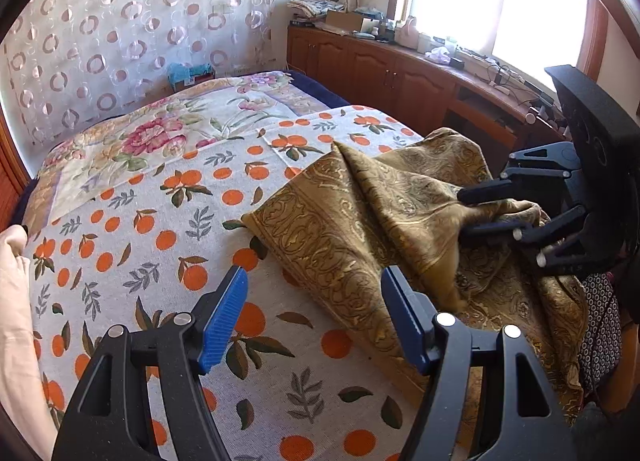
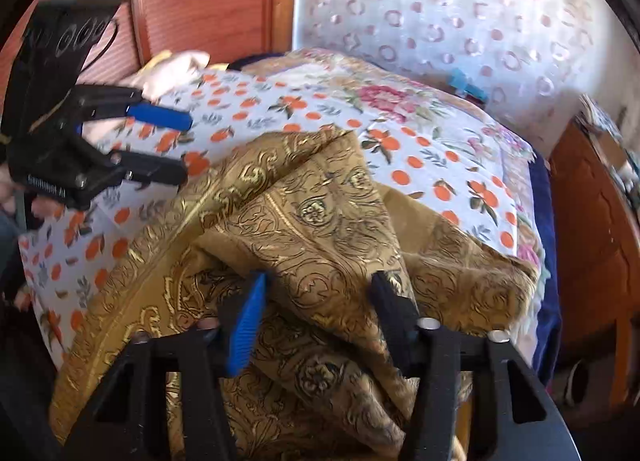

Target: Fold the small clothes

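A gold-brown patterned cloth (image 1: 360, 221) lies rumpled on the bed's orange-print cover (image 1: 160, 221); it also fills the right wrist view (image 2: 312, 229). My left gripper (image 1: 314, 321) is open and empty, above the cover just left of the cloth's near edge; it also shows in the right wrist view (image 2: 182, 149). My right gripper (image 2: 316, 309) has its jaws wide apart with a bunched fold of the cloth between them. In the left wrist view the right gripper (image 1: 466, 213) sits at the cloth's right side, fabric between its fingers.
A floral quilt (image 1: 168, 129) covers the far part of the bed. A cream garment (image 1: 12, 301) lies at the bed's left edge. A wooden cabinet with clutter (image 1: 400, 61) runs under the window. A circle-patterned curtain (image 1: 120, 21) hangs behind the bed.
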`<action>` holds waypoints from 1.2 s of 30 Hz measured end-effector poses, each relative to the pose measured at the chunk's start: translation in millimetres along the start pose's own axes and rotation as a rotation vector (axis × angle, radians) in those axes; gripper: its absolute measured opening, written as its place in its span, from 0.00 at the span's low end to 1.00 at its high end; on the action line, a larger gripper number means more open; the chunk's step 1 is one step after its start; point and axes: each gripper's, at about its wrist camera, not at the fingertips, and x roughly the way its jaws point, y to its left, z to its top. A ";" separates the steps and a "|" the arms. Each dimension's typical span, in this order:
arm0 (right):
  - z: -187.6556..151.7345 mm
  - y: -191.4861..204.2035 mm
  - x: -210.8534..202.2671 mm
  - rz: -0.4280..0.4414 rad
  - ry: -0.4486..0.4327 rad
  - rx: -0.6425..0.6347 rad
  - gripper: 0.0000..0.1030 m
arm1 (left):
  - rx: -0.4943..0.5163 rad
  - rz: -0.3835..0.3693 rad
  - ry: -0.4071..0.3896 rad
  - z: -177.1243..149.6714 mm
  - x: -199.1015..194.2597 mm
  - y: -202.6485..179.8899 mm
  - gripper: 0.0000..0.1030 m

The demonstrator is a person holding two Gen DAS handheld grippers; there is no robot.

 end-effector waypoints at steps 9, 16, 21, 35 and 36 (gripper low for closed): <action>28.0 -81.5 -21.4 -0.050 -0.095 0.135 0.03 | -0.010 -0.032 0.011 -2.5 5.1 0.3 0.68; -7.0 -181.6 16.0 -0.317 0.040 0.486 0.12 | 0.002 -0.058 0.014 -4.5 6.6 -13.4 0.68; -32.3 -180.4 -9.5 -0.276 -0.044 0.576 0.23 | 0.007 -0.061 0.026 -7.7 9.6 -20.9 0.68; -92.5 -93.9 -65.5 -0.073 -0.072 0.432 0.44 | 0.030 -0.064 0.032 -26.2 1.0 -52.2 0.68; -99.6 -94.4 -58.6 -0.087 -0.035 0.431 0.44 | 0.035 -0.061 0.031 -27.8 -0.3 -54.9 0.68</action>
